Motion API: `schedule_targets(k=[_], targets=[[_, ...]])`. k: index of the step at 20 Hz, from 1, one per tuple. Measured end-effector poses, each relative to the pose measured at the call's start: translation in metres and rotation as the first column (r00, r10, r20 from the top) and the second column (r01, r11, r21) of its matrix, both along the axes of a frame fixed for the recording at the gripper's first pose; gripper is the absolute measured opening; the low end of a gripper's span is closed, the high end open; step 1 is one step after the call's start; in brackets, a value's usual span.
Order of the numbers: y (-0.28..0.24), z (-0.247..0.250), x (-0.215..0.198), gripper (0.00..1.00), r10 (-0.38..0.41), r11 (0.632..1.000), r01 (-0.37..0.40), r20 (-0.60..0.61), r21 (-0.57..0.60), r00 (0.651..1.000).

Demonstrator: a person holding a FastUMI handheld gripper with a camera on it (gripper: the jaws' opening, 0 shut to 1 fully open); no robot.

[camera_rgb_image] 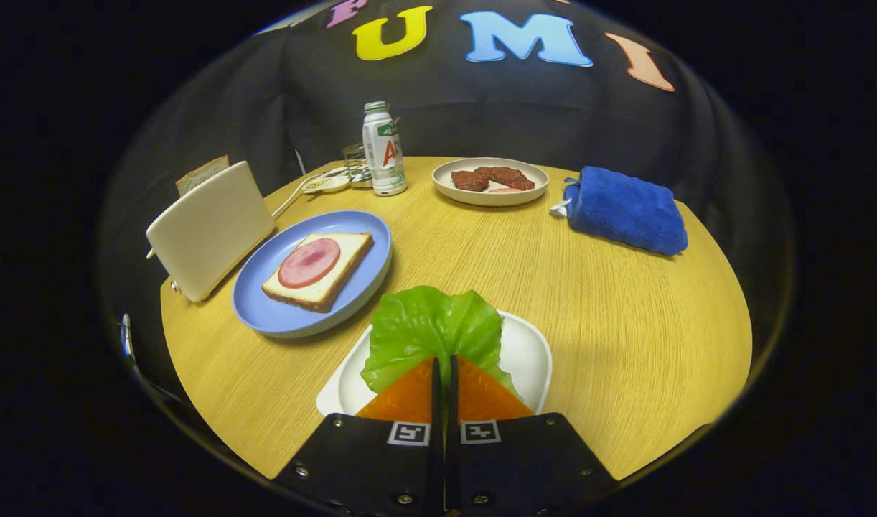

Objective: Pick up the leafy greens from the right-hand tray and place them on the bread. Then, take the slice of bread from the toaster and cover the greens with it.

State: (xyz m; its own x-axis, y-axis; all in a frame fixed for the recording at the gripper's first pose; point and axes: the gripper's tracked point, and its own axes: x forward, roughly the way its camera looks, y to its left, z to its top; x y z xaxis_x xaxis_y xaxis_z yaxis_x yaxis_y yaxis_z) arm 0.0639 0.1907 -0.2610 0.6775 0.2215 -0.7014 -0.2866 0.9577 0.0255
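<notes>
Your gripper (444, 380) is closed on the leafy greens (431, 334), both fingers pinching the near edge over the white tray (532, 352). The bread (320, 269) with ham lies on the blue plate (266, 301), far left; the toaster (209, 230) stands beyond it.

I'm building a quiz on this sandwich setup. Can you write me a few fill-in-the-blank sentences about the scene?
1. The gripper is closed on the ____ leaf.
2. The bread slice lies on a ____ plate.
3. The bread is topped with a round slice of ____.
4. The folded cloth is ____.

Missing words: green; blue; ham; blue
</notes>
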Motion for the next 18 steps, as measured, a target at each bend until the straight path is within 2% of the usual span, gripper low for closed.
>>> schedule_targets(k=[2, 7, 18], targets=[[0.001, -0.001, 0.001, 0.02, 0.015, 1.000, -0.015, 0.021, -0.008, 1.000], [0.001, 0.005, 0.001, 0.00, -0.021, 0.994, 0.019, 0.022, 0.109, 1.000], [0.028, 0.042, 0.009, 0.00, 0.004, 0.993, -0.019, 0.123, 0.119, 0.992]])
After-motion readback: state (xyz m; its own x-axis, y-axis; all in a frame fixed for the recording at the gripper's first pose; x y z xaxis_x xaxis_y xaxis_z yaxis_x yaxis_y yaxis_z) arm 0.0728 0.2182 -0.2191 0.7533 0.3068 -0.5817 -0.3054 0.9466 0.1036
